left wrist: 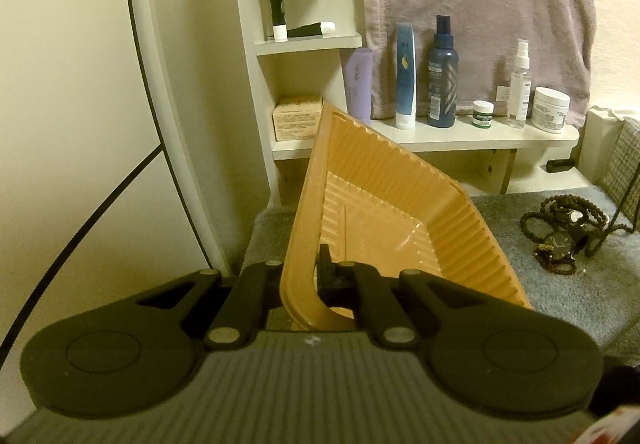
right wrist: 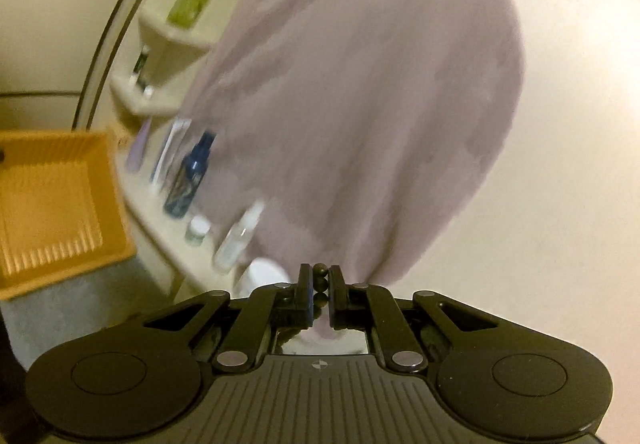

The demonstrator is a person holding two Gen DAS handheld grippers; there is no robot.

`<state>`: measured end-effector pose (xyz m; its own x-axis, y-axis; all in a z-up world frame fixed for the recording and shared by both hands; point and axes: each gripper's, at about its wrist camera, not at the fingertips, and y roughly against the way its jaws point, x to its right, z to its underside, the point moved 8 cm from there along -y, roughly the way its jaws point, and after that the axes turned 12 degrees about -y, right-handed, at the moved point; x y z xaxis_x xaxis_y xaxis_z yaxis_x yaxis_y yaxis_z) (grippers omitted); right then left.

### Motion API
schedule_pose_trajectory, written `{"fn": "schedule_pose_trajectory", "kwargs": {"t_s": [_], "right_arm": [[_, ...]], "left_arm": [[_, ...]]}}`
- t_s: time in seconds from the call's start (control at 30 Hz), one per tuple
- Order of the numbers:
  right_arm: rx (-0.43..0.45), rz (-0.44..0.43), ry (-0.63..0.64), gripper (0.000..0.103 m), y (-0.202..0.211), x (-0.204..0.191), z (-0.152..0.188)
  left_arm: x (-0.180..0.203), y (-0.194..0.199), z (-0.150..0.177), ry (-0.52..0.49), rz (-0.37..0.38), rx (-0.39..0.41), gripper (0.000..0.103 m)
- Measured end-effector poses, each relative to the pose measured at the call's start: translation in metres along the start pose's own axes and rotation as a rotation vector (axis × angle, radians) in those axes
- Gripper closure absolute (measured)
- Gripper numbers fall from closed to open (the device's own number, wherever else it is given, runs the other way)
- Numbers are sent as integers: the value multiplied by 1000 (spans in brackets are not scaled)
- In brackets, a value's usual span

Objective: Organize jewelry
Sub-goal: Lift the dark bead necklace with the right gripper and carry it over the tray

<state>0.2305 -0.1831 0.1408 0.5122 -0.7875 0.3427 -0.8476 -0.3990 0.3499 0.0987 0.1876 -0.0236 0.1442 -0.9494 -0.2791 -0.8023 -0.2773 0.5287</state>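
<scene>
A grey mat point(left wrist: 560, 304) covers the bench. Dark beads point(left wrist: 560, 215) and a watch point(left wrist: 558, 244) lie on it in a heap.

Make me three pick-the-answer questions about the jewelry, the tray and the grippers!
1. Where does the loose jewelry lie?
A. on the grey cloth
B. in the tray
C. on the shelf

2. What colour is the tray?
A. blue
B. orange
C. white

3. What does the right gripper pinch?
A. nothing
B. a bottle
C. dark beads

Answers:
1. A, the pile sits on the cloth, right of the tray.
2. B, its ribbed walls are orange.
3. C, dark beads show between its fingers.
</scene>
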Motion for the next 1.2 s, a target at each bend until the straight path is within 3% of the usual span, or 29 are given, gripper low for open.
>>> {"fn": "schedule_pose_trajectory", "kwargs": {"t_s": [0.43, 0.7, 0.87, 1.03, 1.2], "right_arm": [[125, -38, 46, 96, 32, -4, -95], [213, -127, 43, 96, 37, -30, -163], [258, -240, 8, 96, 38, -60, -204], [248, -347, -5, 96, 28, -101, -219], [171, -395, 13, 96, 4, -136, -204]], "left_arm": [[0, -2, -1, -8, 6, 8, 99], [0, -5, -2, -4, 14, 13, 99], [0, -6, -1, -1, 18, 13, 99], [-2, -7, 1, 11, 25, 8, 99], [-3, -8, 3, 15, 35, 3, 99]]}}
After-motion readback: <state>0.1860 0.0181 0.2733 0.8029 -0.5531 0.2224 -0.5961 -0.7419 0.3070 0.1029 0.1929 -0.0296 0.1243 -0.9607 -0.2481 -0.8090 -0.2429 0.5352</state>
